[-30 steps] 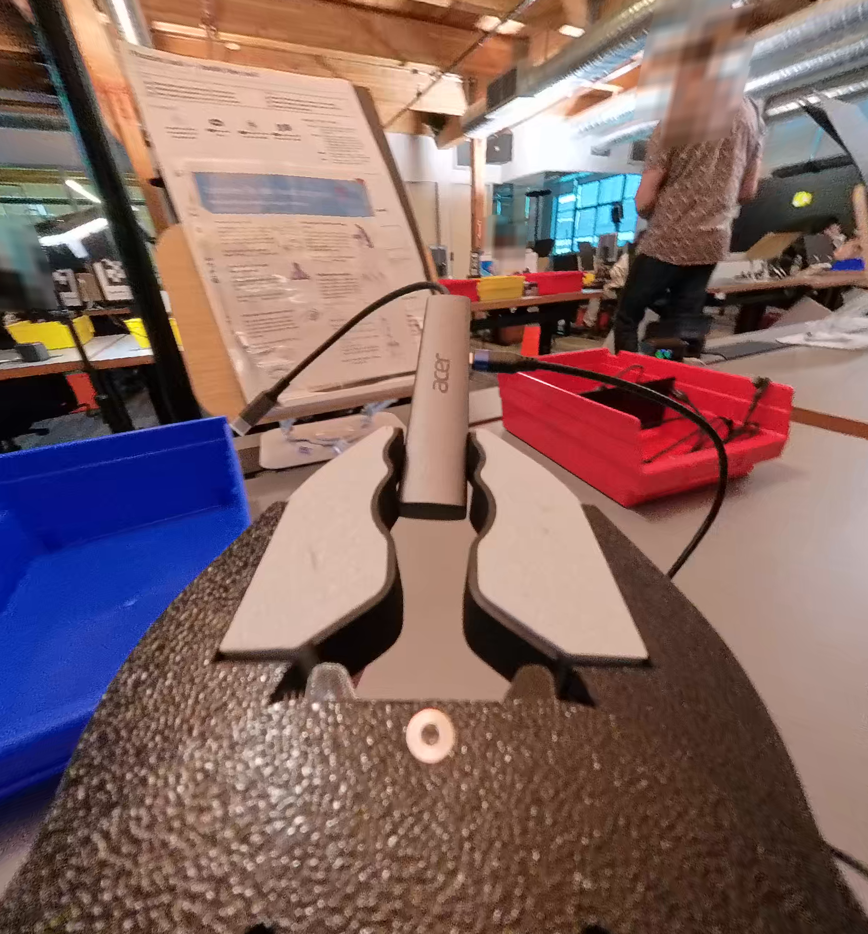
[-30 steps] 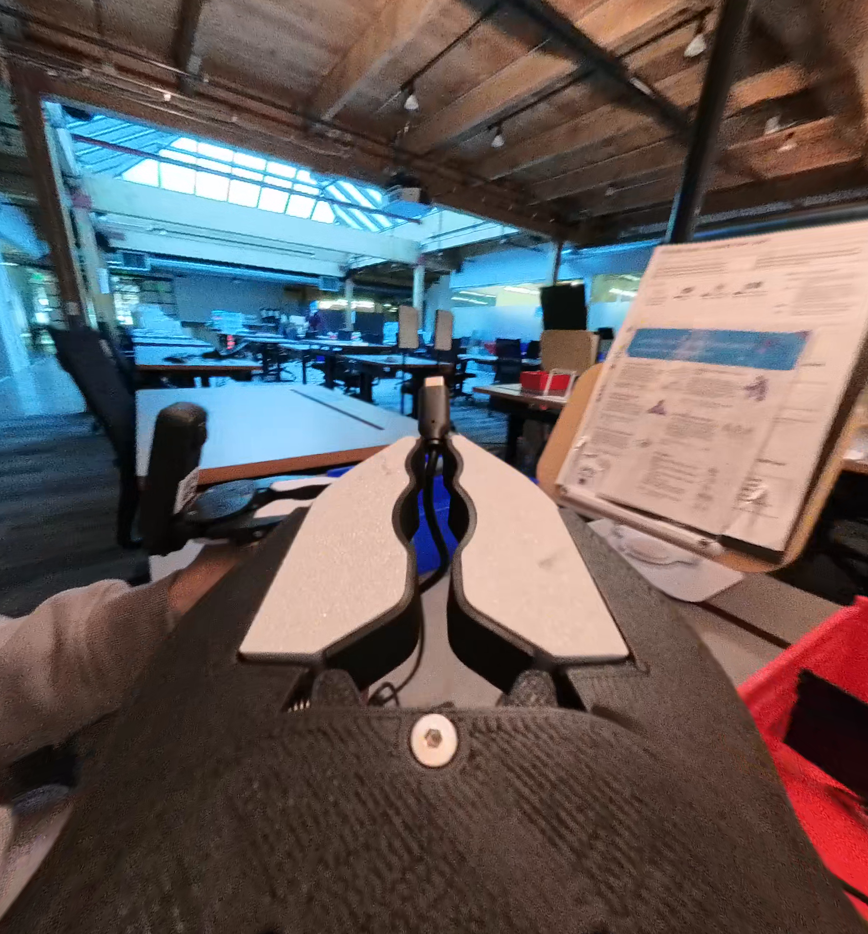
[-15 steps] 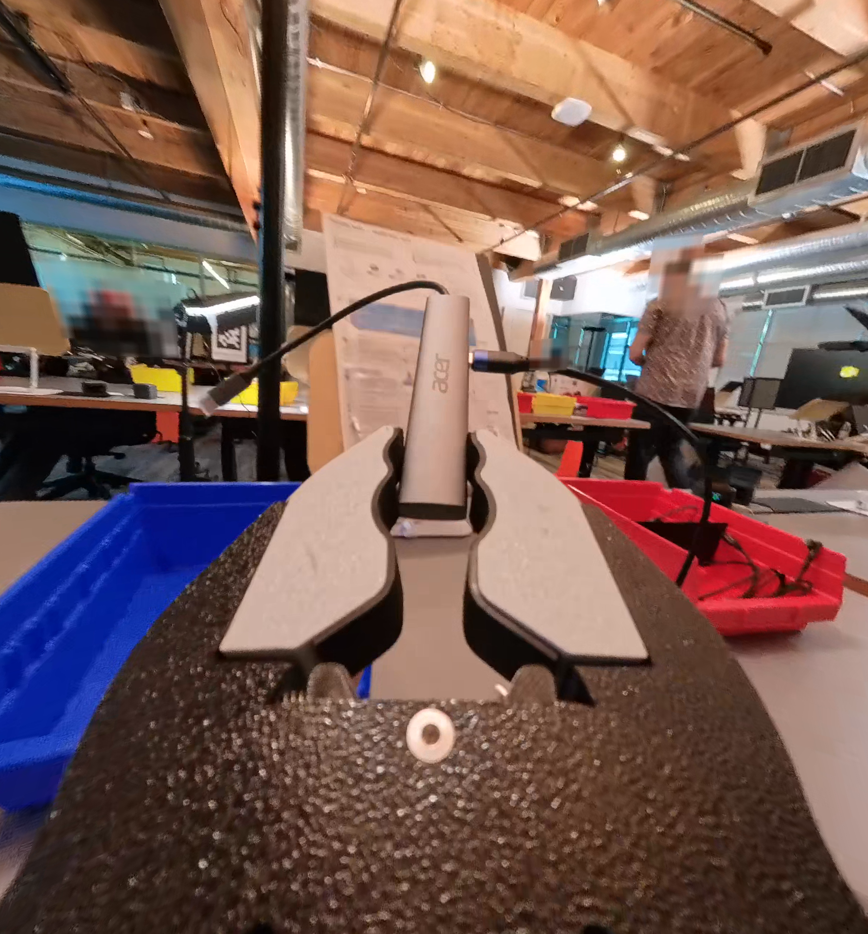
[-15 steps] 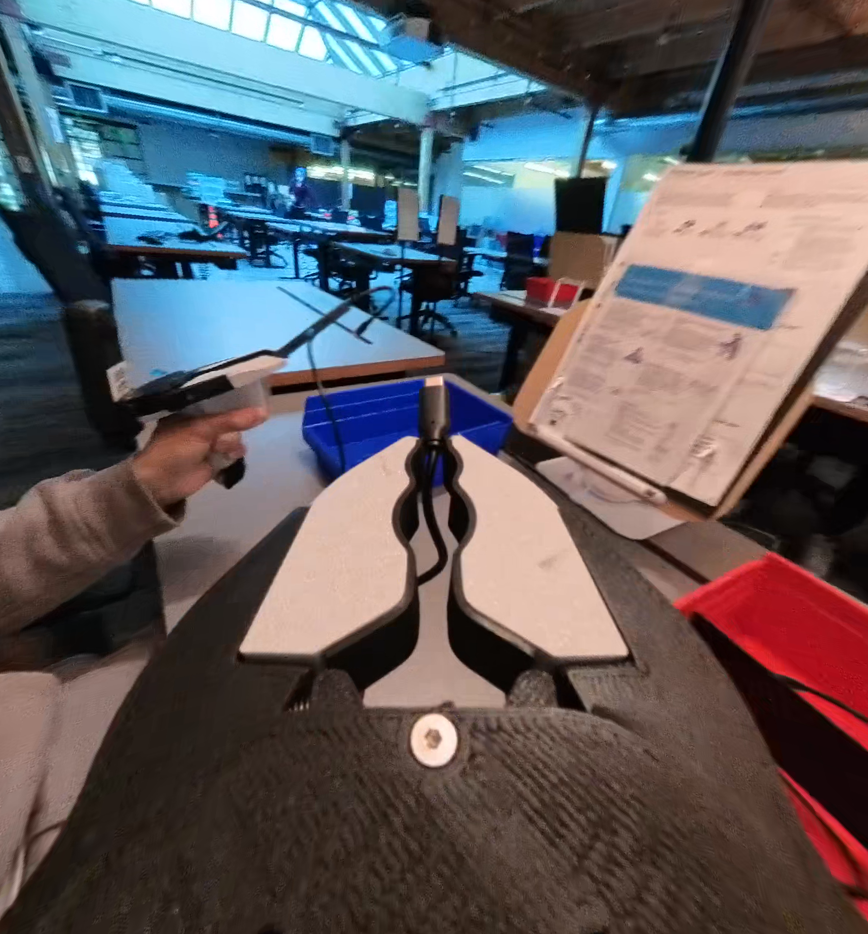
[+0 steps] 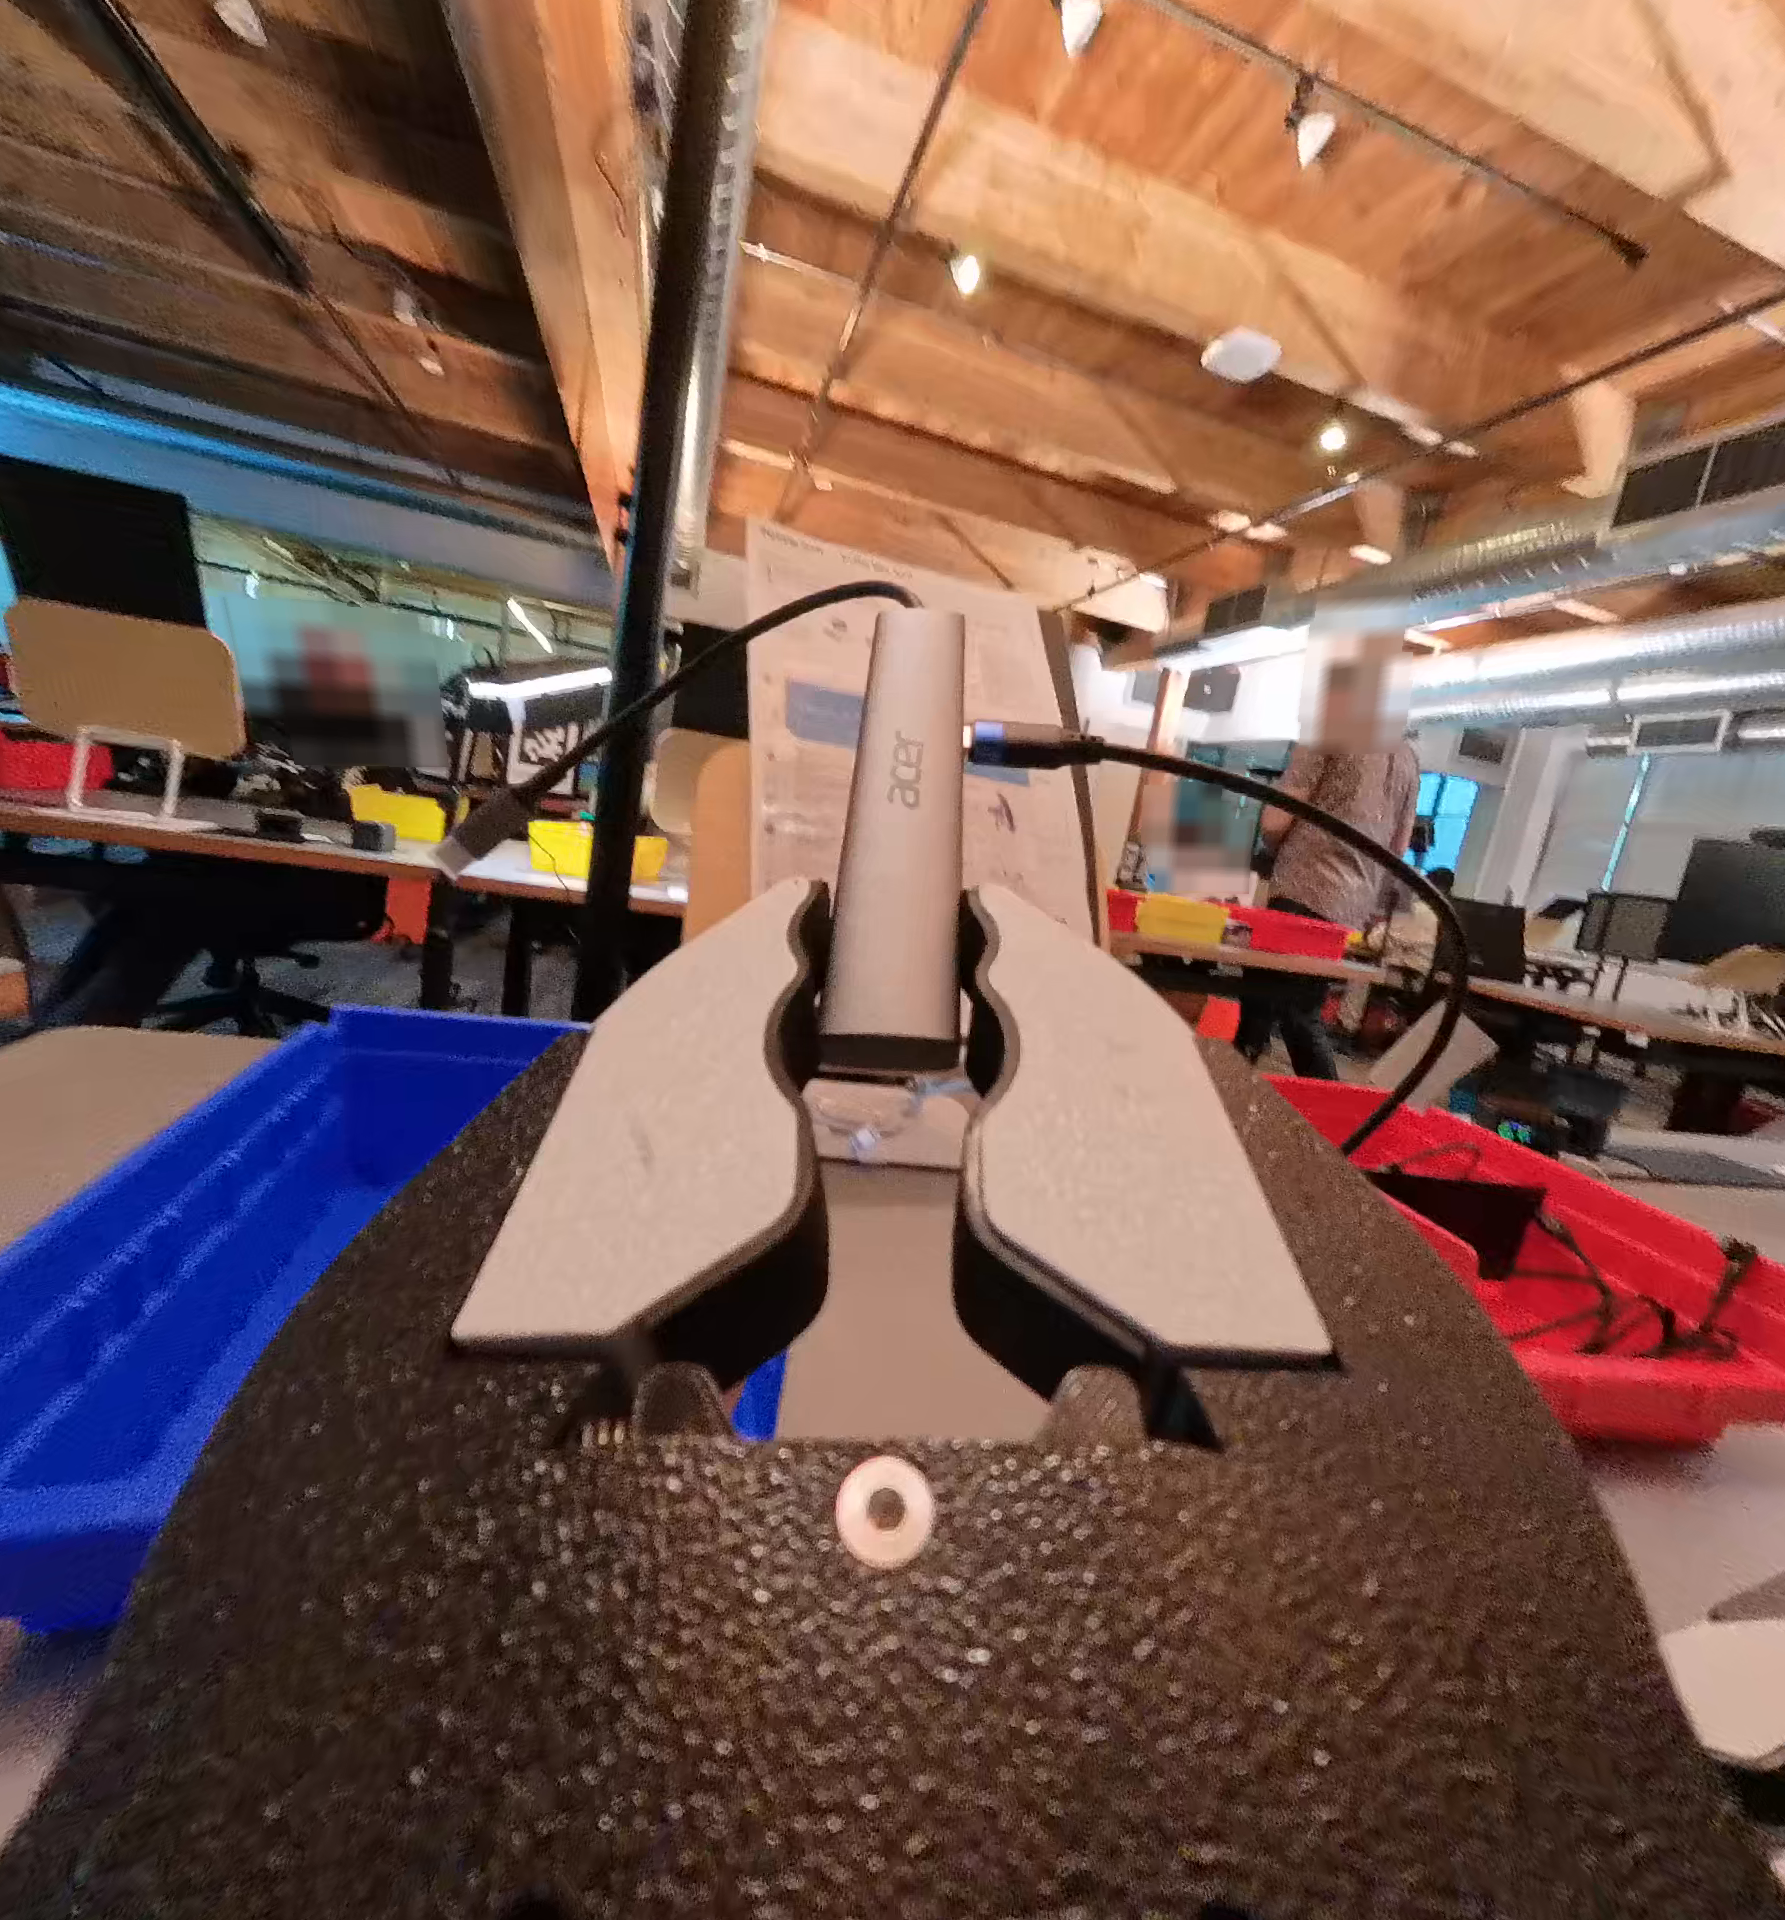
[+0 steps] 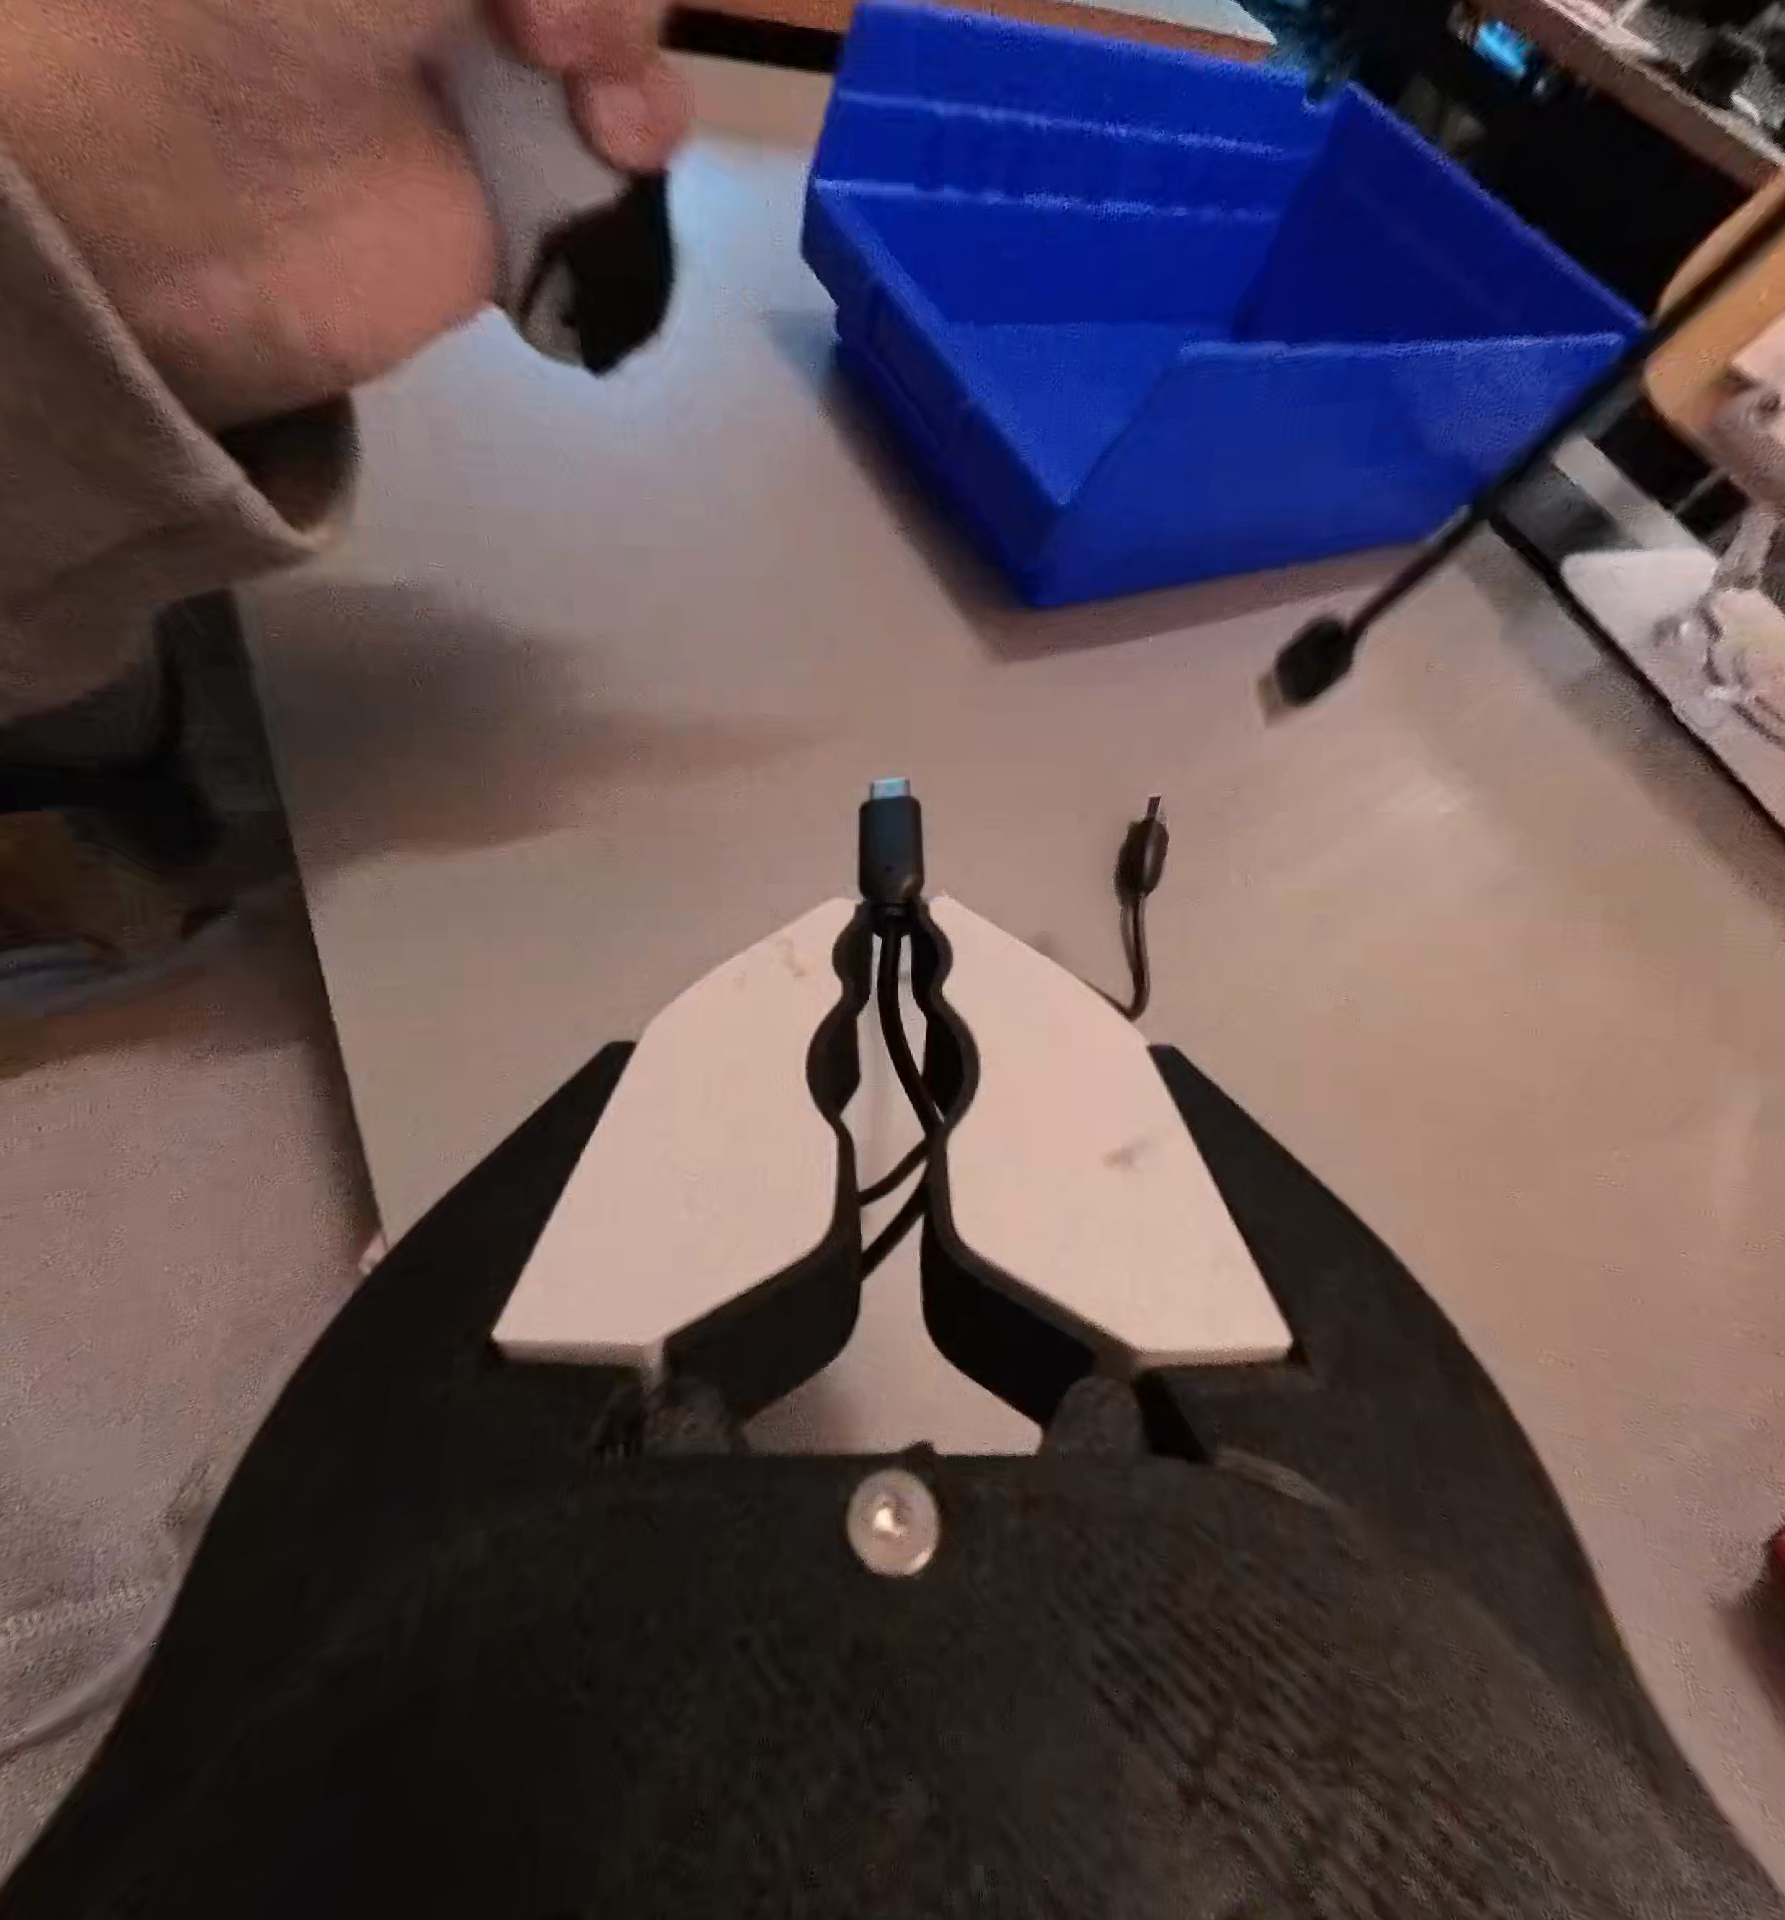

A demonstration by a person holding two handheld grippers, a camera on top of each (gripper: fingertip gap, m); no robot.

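The left gripper (image 5: pixel 893 914) pinches a grey USB hub (image 5: pixel 898 821), its long axis toward 12 o'clock. The right gripper (image 6: pixel 890 914) is clamped on a black cable (image 6: pixel 893 1039), whose USB-C plug (image 6: pixel 890 831) points to 12 o'clock over the table (image 6: pixel 1387 1039), with the blue bin (image 6: pixel 1231 416) at 1 o'clock.

black textured gripper (image 5: pixel 888 935), grey fingers (image 5: pixel 659 1143), beige sleeve (image 6: pixel 57 436)

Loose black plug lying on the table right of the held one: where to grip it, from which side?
Grip the loose plug across its moulded body, not the metal tip, coming from above. It lies flat on the table, both flanks clear, its cable trailing back toward the right gripper.
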